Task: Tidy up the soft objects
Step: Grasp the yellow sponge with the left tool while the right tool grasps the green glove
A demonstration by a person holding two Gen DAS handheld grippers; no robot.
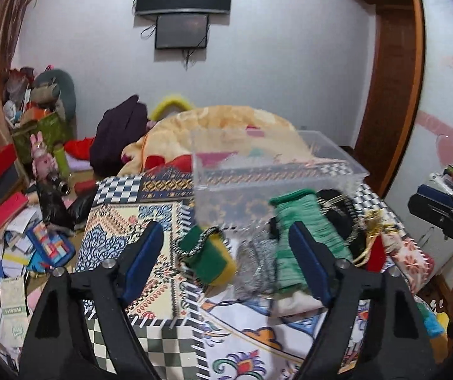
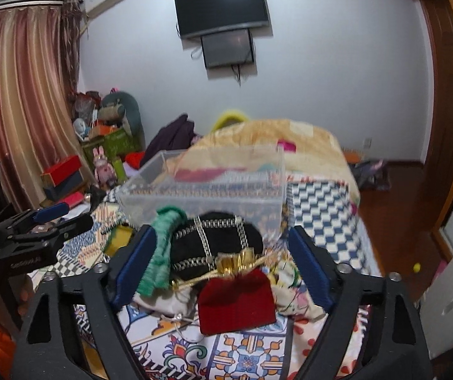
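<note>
- My left gripper (image 1: 226, 250) hangs above the patterned bed cover (image 1: 252, 345) with its jaws wide apart and nothing between them; I keep it level and pointing forward, so it is ready to come down on the sponge (image 1: 209, 261), which lies just before its fingertips with a striped cord over it.
- Next to the sponge lie a grey mesh piece (image 1: 255, 266) and the green knitted sock (image 1: 305, 237); these soft things lie in one heap, close before the clear plastic box (image 1: 277, 174), I think because the box is where they must go; it looks empty so far.
- My right gripper (image 2: 221, 264) is also fully open and grips nothing; it points at the black cap (image 2: 213, 243) and the red pouch (image 2: 237, 300), both lying on the cover between its fingers.
</note>
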